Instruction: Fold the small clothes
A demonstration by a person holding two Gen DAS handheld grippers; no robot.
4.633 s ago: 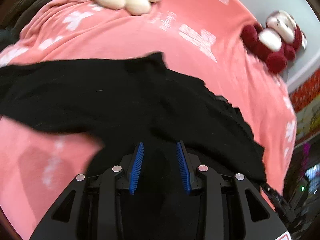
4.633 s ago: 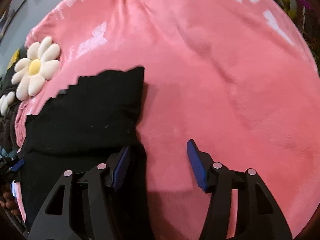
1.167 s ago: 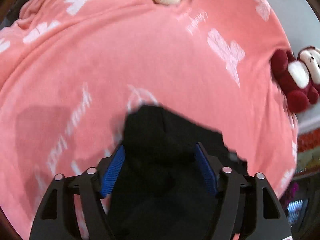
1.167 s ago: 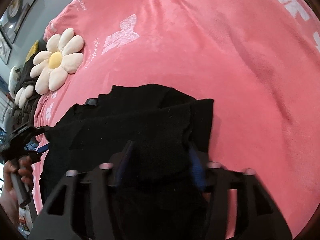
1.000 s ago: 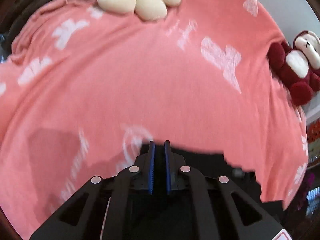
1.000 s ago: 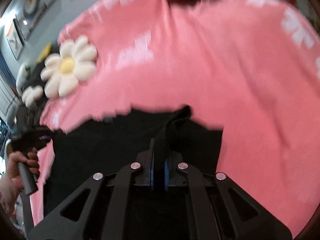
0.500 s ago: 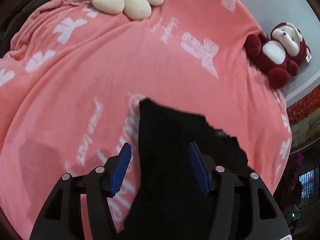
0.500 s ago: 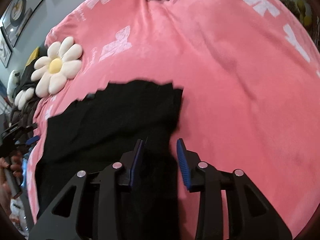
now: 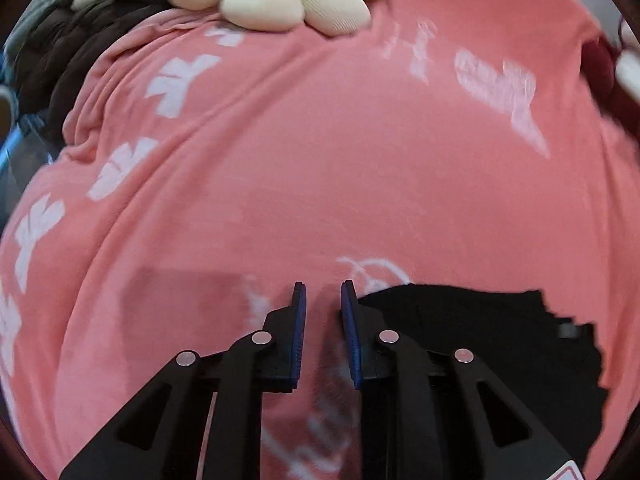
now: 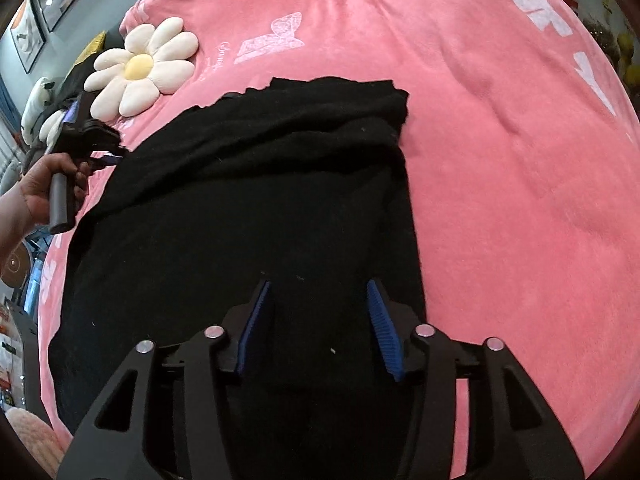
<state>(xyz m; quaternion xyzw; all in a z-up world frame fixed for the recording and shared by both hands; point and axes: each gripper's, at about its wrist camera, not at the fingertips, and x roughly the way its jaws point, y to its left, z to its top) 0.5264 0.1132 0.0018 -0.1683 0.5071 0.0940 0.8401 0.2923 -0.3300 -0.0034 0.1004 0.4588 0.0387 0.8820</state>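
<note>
Since half a second ago the left gripper [image 9: 323, 320] has slid off the black garment [image 10: 248, 216] onto bare pink blanket [image 10: 520, 180], its fingers narrowed to a slim gap holding nothing. The garment lies to its right, long axis running away from the right gripper [image 10: 316, 328], whose fingers hover spread above the near end. Open blanket lies beyond the far folded edge.

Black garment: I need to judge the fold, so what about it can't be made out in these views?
- Black garment, right wrist view: near part hidden behind the right gripper.
- Left wrist view: the left gripper covers its left part; the rim cuts it off.
- Layers: uniform black hides them.
</note>
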